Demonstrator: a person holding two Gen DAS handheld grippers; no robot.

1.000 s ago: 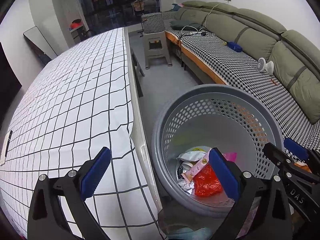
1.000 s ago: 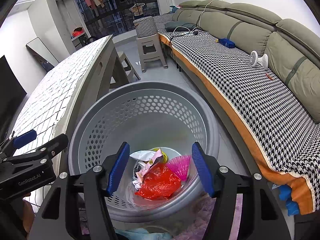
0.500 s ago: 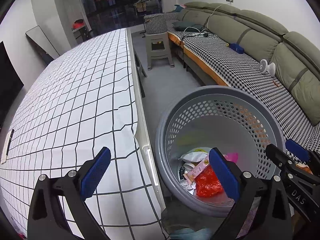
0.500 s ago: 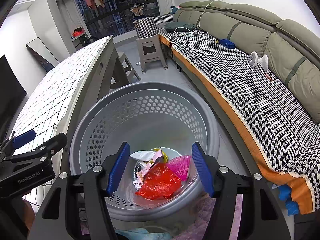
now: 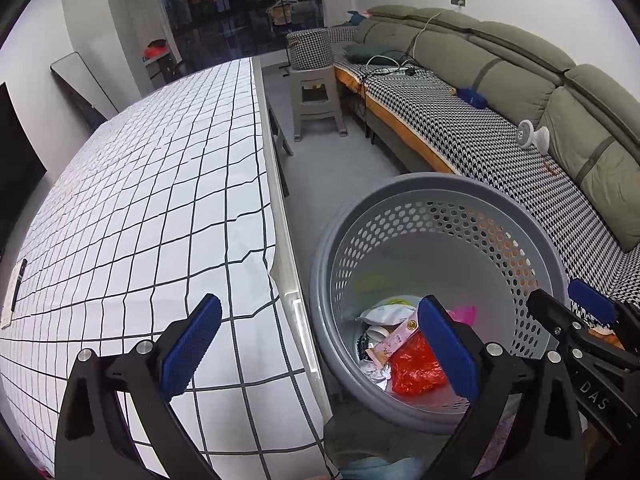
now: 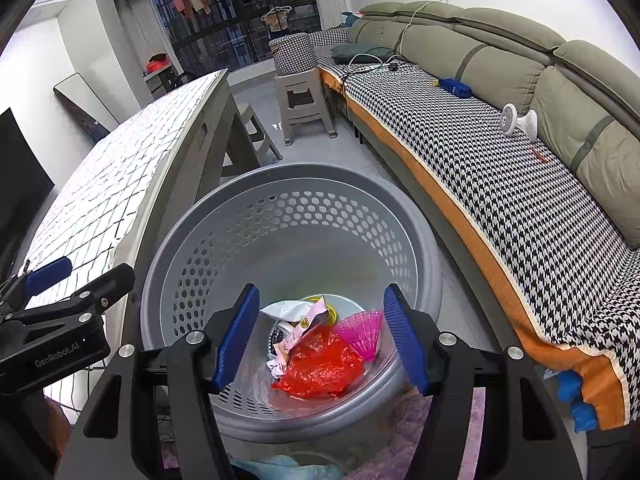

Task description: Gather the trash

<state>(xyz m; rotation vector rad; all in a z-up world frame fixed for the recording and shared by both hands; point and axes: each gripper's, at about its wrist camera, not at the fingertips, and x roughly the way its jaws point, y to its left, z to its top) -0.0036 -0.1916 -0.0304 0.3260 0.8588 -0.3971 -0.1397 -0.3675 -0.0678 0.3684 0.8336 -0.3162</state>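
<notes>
While both grippers hang spread and empty over the grey basket (image 6: 224,236), very little has altered across the last second. The right gripper (image 6: 322,340) sits where it sat a second ago, jaws apart, looking straight down into the basket. The left gripper (image 5: 320,344), also apart and holding nothing, has drifted a little: in its view the basket now lies lower and further right than it did a second ago, and more of the checked tablecloth (image 5: 140,200) fills the frame, so its left pad (image 5: 192,346) hangs over the table edge beside the basket.

At the bottom of the basket lies the trash: a red plastic bag (image 6: 320,368), a pink fan-shaped piece (image 6: 362,332) touching it on the side nearer the sofa (image 6: 500,168), and a pink wrapper (image 6: 304,326) with white packaging (image 6: 286,308) on the far side of the bag. Beside the basket, the cloth shows no litter except a flat strip at its far left edge (image 5: 16,292), which is too small to identify.

The last drop therefore looks finished, and the task seems near its end; the left gripper's drift toward the table may be a check for leftovers.
</notes>
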